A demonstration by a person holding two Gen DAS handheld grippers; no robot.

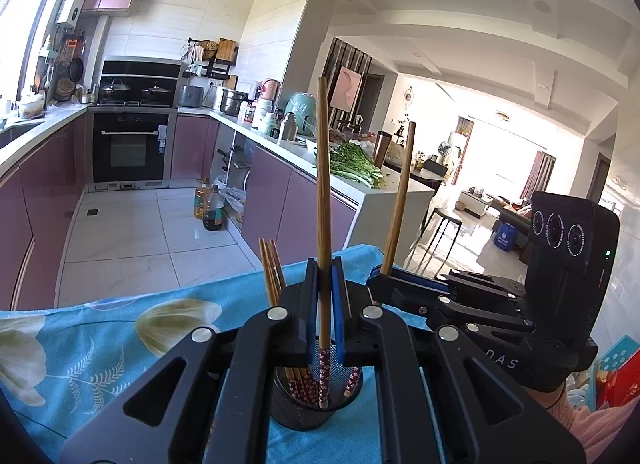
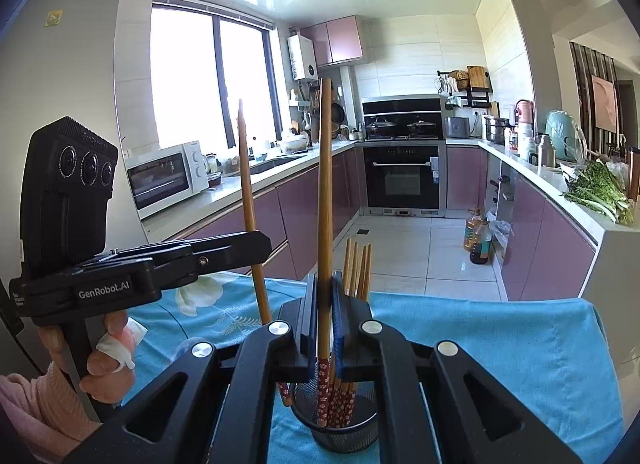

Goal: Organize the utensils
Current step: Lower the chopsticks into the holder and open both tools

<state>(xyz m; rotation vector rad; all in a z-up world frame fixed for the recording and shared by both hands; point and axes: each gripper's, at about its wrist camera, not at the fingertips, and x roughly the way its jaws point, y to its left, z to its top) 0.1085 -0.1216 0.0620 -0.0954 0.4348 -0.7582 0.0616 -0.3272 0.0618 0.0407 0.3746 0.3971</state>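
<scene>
Both grippers are over the cup [image 2: 334, 420] now, each clamped on 1 chopstick. The left gripper [image 1: 324, 276] has its jaws closed tight on the left stick [image 1: 323, 183], which stands near upright with its red flowered end down inside the mesh rim. The right gripper [image 2: 325, 288] pinches the right stick [image 2: 325, 191] the same way, patterned end dipping into the cup beside the bundle [image 2: 358, 264] of chopsticks already standing there. The cup sits on the blue cloth [image 2: 520, 344], right at the near edge of the table.

By the look of it, this is the drop-in step, 2 sticks at once. To do it well, keep each stick vertical, lower until the tip is well below the rim, then ease the jaws apart gently so nothing bounces out. In the right view the left stick's tip seems to sit very near the rim, possibly just outside it, so nudging it inward first looks wise. The light cup could tip if knocked.
</scene>
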